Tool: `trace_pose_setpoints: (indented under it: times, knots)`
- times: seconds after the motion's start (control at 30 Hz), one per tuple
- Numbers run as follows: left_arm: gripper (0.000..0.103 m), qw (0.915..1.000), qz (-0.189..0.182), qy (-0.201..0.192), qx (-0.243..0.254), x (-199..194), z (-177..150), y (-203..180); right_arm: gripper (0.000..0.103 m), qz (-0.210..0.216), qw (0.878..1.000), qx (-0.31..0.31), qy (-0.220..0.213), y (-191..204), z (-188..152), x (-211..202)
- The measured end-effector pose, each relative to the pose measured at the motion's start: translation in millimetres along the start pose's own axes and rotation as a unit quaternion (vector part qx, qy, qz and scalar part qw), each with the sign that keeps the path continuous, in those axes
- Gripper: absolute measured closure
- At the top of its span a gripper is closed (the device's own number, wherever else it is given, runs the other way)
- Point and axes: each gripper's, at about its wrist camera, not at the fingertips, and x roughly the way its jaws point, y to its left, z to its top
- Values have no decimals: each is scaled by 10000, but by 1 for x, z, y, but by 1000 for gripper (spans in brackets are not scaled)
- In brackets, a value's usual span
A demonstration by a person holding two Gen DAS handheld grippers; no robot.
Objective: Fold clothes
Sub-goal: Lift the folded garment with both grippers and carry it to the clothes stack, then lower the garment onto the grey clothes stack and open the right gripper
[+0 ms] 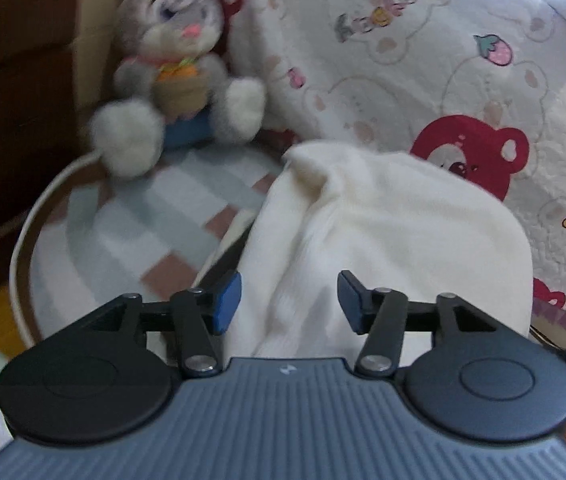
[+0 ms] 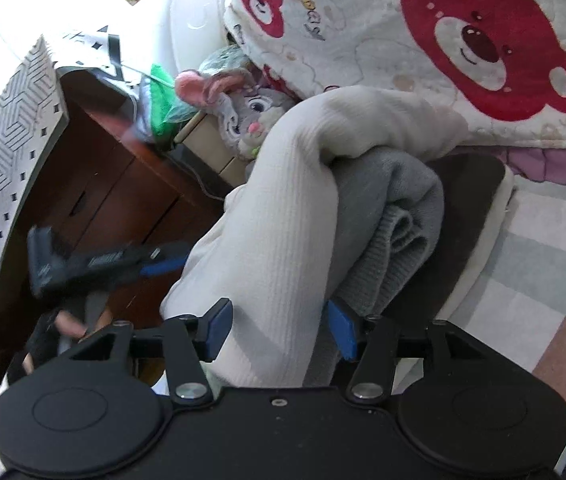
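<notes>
A cream ribbed garment (image 1: 383, 232) lies bunched in front of my left gripper (image 1: 289, 302). That gripper is open, and a fold of the cloth runs between its blue pads (image 1: 227, 300). In the right wrist view the same cream garment (image 2: 283, 220) drapes over a rolled grey knit garment (image 2: 399, 224). My right gripper (image 2: 281, 330) stands open with the cream cloth filling the gap between its fingers. The left gripper (image 2: 95, 262) shows there at the left, its blue fingertip against the cloth's edge.
A grey plush rabbit (image 1: 179, 76) sits behind the clothes against a white quilt with red bears (image 1: 423, 60). A pastel checked surface (image 1: 131, 232) lies on the left, a wooden cabinet (image 2: 115, 176) beyond. A dark pad with a cream rim (image 2: 479, 200) lies under the clothes.
</notes>
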Motion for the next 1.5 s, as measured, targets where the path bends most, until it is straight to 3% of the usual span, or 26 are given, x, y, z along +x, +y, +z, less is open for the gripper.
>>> trace_pose_setpoints:
  times: [0.1,0.2,0.23,0.27,0.3,0.37,0.53,0.6,0.67,0.77,0.87,1.1,1.23,1.33,1.4,1.5]
  knots:
    - [49,9996,206,-49,-205,-10,-20,14,33,-54,9998,174,-20,-5,-2,7]
    - [46,9976,530,-390,198,-10,-28,11,34,83,9994,334,14,-9,-4,11]
    - [46,9973,546,-403,278,-9,-29,9,38,187,9994,301,31,-7,-4,12]
    - [46,9973,520,-434,293,-9,-29,7,56,300,9994,172,34,-3,-5,11]
    - [46,9972,494,-465,308,-10,-30,4,65,331,9994,-19,40,3,-4,11]
    - [46,9972,435,-502,339,-10,-29,0,69,184,9985,-514,86,18,-1,10]
    - [46,9990,204,-372,169,2,-24,-3,64,204,9967,-624,474,32,15,15]
    - [46,9997,99,-223,-69,10,-25,1,49,397,9966,-380,622,27,19,19]
    - [46,9997,117,-209,-33,10,-24,1,49,392,9960,-278,759,23,18,26]
    - [46,9997,143,-187,23,10,-21,0,68,219,9945,-489,905,29,13,28]
    - [42,9997,170,-166,78,10,-19,-1,75,236,9888,-652,1323,46,21,22]
    - [42,9994,232,-121,206,10,-13,-4,79,653,9877,-16,1422,61,53,18]
    - [42,9947,485,-777,472,-13,10,-13,79,1477,9756,1063,1227,59,52,24]
    - [42,9913,235,-1147,598,-28,18,-23,79,1885,9599,1721,1155,54,25,34]
    - [41,9926,-201,-969,700,-22,14,-34,79,1767,9555,2039,1189,43,-3,41]
    - [41,9918,-804,-255,962,3,-6,-54,80,1795,9407,2661,1097,24,-42,50]
